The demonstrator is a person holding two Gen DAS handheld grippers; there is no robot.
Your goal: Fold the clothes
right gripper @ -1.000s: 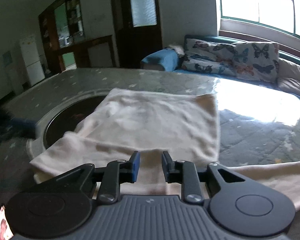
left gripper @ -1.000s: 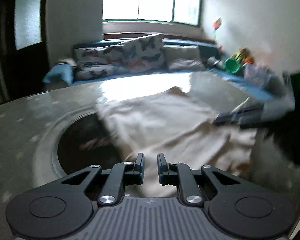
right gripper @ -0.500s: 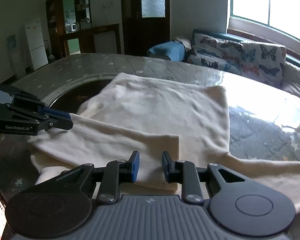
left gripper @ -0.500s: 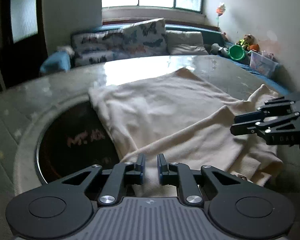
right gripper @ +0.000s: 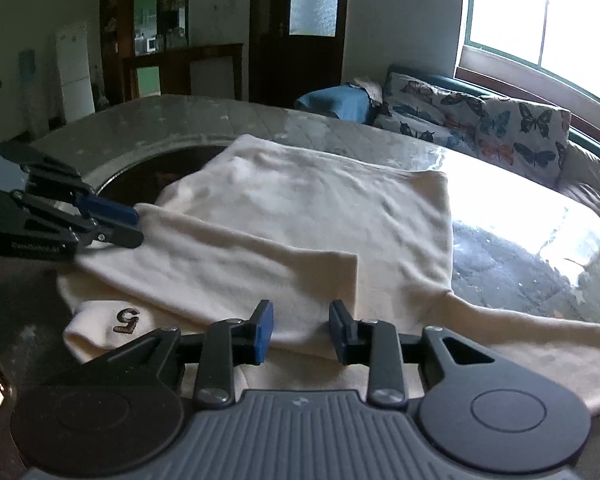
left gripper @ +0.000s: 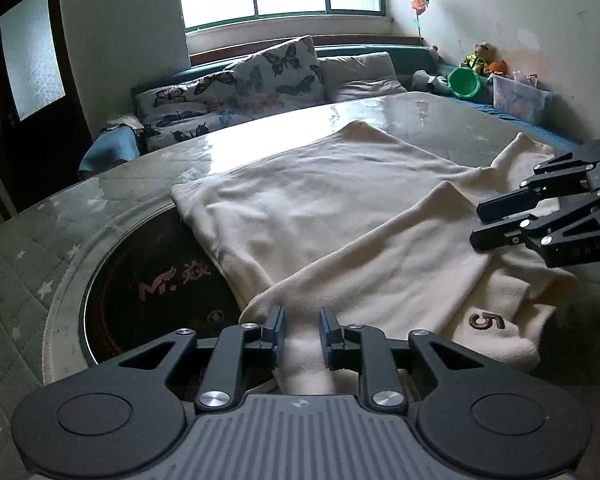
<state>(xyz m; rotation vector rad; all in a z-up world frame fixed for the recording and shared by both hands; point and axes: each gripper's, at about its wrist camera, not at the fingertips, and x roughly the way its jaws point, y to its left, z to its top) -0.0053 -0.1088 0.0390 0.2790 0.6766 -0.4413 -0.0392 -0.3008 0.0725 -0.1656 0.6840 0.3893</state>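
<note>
1. A cream garment (left gripper: 340, 200) is laid flat on the table (left gripper: 80, 220), partly over the rim of the dark round inset (left gripper: 156, 288) near the table's near edge; one flap is folded across the lower part, and a sleeve is trailed toward the table's right edge.
2. The left gripper (left gripper: 300, 326) is placed at the near left end of the fold; jaws are opening, cloth is seen between them, but the pads do not look pressed on it.
3. The right gripper (right gripper: 300, 330) is placed at the near right end of the fold; jaws are opening, spread above the cloth, with nothing pinched.
4. Risk: if either gripper is pulled away before the fabric is fully let go, the flap could be dragged and the crease skewed. This is judged more likely on the left, where cloth is bunched in the gap.
5. Risk: the soft fleece could be snagged on a pad edge and the folded layer lifted.
6. Risk: the loose sleeve on the glossy top could be slid off the edge if the body is tugged.
7. Writing: a brown "5" (left gripper: 487, 320) is embroidered on the near corner of the garment. "Mr." plus a character that is not clearly read is printed in pink on the inset. White lettering on each gripper's side is too small to be read.
8. Butterfly cushions (left gripper: 276, 76) are seen on the bench beyond the far edge.
</note>
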